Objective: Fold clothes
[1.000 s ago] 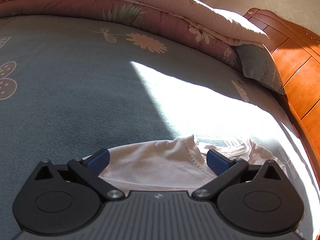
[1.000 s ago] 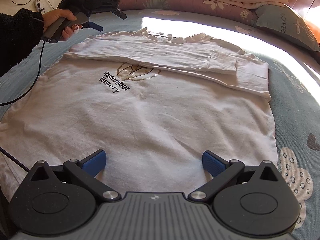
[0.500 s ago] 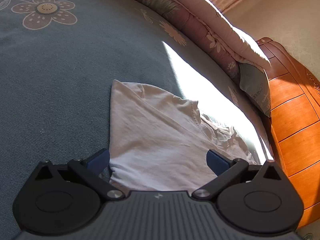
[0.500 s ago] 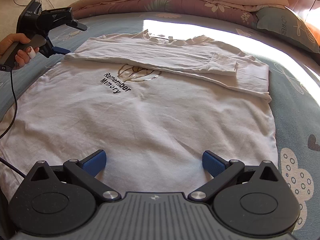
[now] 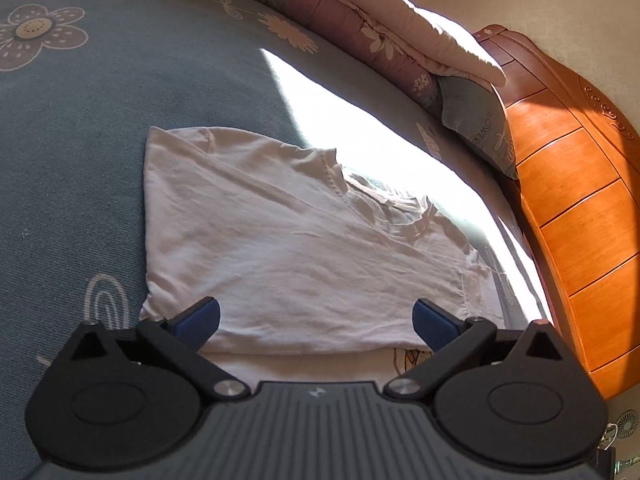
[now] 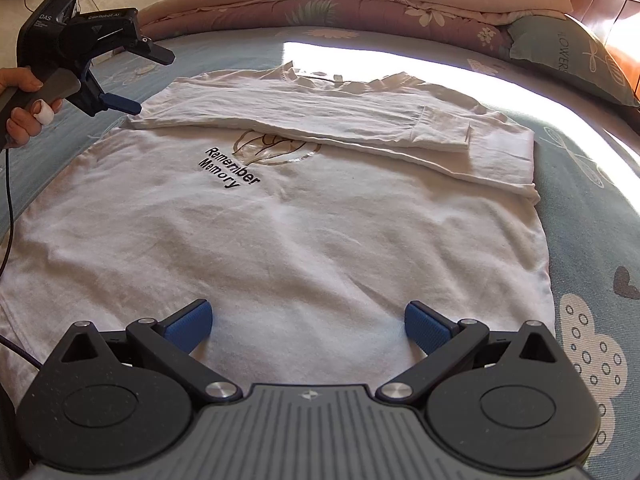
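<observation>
Across the middle of the left wrist view, the white T-shirt (image 5: pixel 304 240) lies folded on the blue bed (image 5: pixel 72 152), the left hand-held gripper (image 5: pixel 316 320) spread wide and empty above its near edge. Low in the right wrist view, the right hand-held gripper (image 6: pixel 308 322) gapes empty over the shirt's hem, and the left one shows upper left, jaws apart.

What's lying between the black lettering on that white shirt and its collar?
In the right wrist view, a folded-over sleeve crosses the white shirt between the "Remember Memory" lettering and the collar, partly covering a gold emblem.

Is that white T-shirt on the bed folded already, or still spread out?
Partly folded. The white T-shirt lies flat on the bed, body spread, but both sleeves are folded across the chest, half covering the print.
</observation>
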Demonstrator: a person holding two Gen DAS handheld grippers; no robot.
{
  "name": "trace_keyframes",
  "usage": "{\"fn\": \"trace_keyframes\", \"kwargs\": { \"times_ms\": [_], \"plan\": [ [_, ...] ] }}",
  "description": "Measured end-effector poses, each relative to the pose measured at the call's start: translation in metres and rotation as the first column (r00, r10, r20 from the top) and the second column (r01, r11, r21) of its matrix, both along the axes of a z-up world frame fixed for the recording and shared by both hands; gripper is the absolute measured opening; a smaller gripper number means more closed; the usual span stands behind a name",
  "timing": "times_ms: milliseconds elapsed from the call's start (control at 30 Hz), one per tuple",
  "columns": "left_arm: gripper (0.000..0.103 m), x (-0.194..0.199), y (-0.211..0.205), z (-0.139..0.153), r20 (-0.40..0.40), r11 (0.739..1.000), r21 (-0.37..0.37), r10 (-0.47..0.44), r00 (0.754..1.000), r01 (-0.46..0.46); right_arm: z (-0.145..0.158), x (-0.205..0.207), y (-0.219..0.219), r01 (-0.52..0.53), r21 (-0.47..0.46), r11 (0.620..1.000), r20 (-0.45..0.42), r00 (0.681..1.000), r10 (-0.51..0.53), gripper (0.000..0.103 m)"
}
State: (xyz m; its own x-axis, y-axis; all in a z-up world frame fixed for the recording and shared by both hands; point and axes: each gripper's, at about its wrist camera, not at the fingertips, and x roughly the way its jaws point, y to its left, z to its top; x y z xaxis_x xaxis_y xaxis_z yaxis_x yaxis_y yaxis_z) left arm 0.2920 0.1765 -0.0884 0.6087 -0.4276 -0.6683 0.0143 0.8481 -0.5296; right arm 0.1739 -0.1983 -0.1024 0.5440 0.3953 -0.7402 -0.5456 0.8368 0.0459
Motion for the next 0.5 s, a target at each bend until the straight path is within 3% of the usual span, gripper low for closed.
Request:
{"fn": "trace_keyframes", "kwargs": {
  "times_ms": [167,200,333,400,500],
  "plan": [
    [0.102,0.018,-0.036,-0.012,-0.004,0.99,0.108,-0.089,0.996,0.089,0.0,-0.001,0.0,0.004,0.002,1.0,0.005,1.0,-0.004,0.103],
    [0.102,0.018,-0.043,-0.019,-0.007,0.981,0.162,-0.103,0.995,0.103,-0.001,-0.001,0.0,0.003,0.003,1.0,0.006,1.0,-0.003,0.103],
    [0.102,0.009,-0.071,-0.021,-0.005,0.926,0.346,-0.159,0.987,0.151,-0.001,0.0,-0.001,-0.002,0.004,1.0,0.008,1.0,0.002,0.103],
    [0.102,0.005,-0.086,-0.01,0.052,0.905,0.387,-0.212,0.976,0.176,-0.001,-0.001,-0.002,-0.004,0.007,1.0,0.012,1.0,0.004,0.103],
    [0.102,0.009,-0.109,-0.011,0.075,0.843,0.511,-0.239,0.968,0.168,-0.002,-0.001,0.0,0.001,0.007,1.0,0.016,1.0,-0.001,0.103]
  ]
}}
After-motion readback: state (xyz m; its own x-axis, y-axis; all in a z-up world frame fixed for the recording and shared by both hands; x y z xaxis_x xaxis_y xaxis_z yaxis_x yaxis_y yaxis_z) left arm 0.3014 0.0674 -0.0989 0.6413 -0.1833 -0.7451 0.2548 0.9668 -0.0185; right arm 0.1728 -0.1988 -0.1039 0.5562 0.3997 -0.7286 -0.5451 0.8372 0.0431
